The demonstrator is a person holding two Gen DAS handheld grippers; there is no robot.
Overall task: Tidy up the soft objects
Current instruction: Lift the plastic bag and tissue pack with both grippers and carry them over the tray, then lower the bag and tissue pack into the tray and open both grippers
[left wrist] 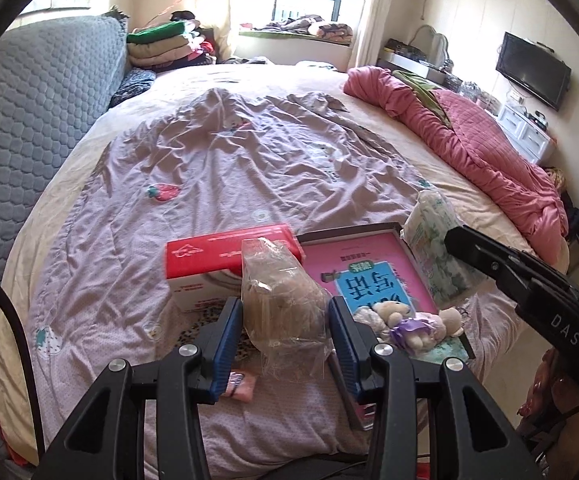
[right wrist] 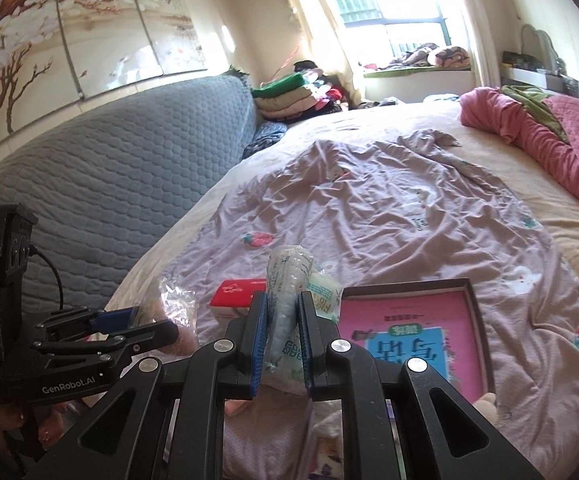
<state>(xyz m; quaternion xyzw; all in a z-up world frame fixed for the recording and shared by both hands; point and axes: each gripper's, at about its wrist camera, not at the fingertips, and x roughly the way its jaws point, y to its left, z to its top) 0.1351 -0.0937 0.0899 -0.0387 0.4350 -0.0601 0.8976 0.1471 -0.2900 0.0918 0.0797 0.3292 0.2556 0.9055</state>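
Observation:
My left gripper (left wrist: 285,306) is shut on a clear plastic bag (left wrist: 281,300) with a brownish soft thing inside, held above the bed's near edge. It also shows in the right wrist view (right wrist: 169,300). My right gripper (right wrist: 283,300) is shut on a white-and-green soft pack (right wrist: 289,280), lifted above the bed; the pack also shows in the left wrist view (left wrist: 437,248). A small plush toy (left wrist: 413,322) lies on the shallow box with a pink-and-blue book (left wrist: 373,276). A red and white box (left wrist: 225,260) sits behind the bag.
A lilac quilt (left wrist: 225,160) with a strawberry patch covers the bed. A pink blanket (left wrist: 469,144) is bunched at the right. A grey padded headboard (left wrist: 29,120) is at the left. Folded clothes (left wrist: 165,46) are stacked at the far corner. A small pink item (left wrist: 243,386) lies below my left gripper.

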